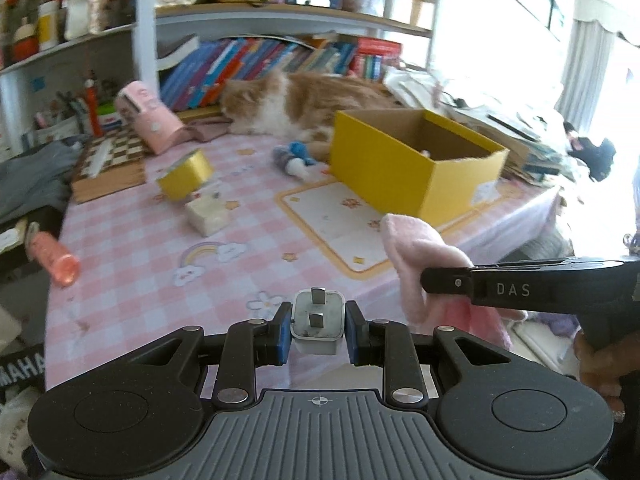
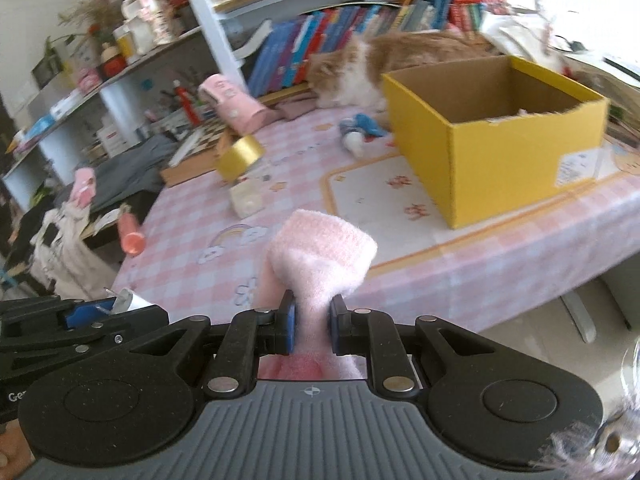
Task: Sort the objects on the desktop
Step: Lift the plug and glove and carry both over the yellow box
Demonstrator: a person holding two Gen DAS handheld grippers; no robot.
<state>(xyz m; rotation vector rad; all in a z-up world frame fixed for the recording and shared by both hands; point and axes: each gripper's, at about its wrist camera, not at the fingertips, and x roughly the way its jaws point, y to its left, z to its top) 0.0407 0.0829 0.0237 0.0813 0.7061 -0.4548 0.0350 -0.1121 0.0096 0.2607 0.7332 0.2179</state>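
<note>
Left claw (image 1: 318, 338) was clenched on a white plug (image 1: 318, 320), prongs up, blue pads pressing both its sides. It was held above the near edge of the desk (image 1: 132, 248), well short of the box (image 1: 404, 160).

Right claw (image 2: 312, 328) was clenched on a pink sock (image 2: 320, 256); the fabric bunched between the pads and flared out above them. The sock hung in air over the near desk edge, in front of the box and apart from it. In the left wrist view the right claw reached in from the right with the sock draped over its tip.

Box: yellow, open-topped, brown inside, standing on the far right part of the desk. Something pale showed low inside it; could not tell what.

Cat (image 1: 296, 104), orange and white, lay just behind the box against a row of books (image 1: 240, 64).

Blue-and-white toy (image 1: 294, 158) lay just left of the box. Gold tape roll (image 1: 186, 174) sat farther left of the box, with a cream block (image 1: 208, 216) just in front of the roll. Pink case (image 1: 150, 120) lay tilted, well left of the box, beside a checkered board (image 1: 116, 152). An orange tube (image 1: 56, 258) lay at the desk's left edge, well apart from the box.
</note>
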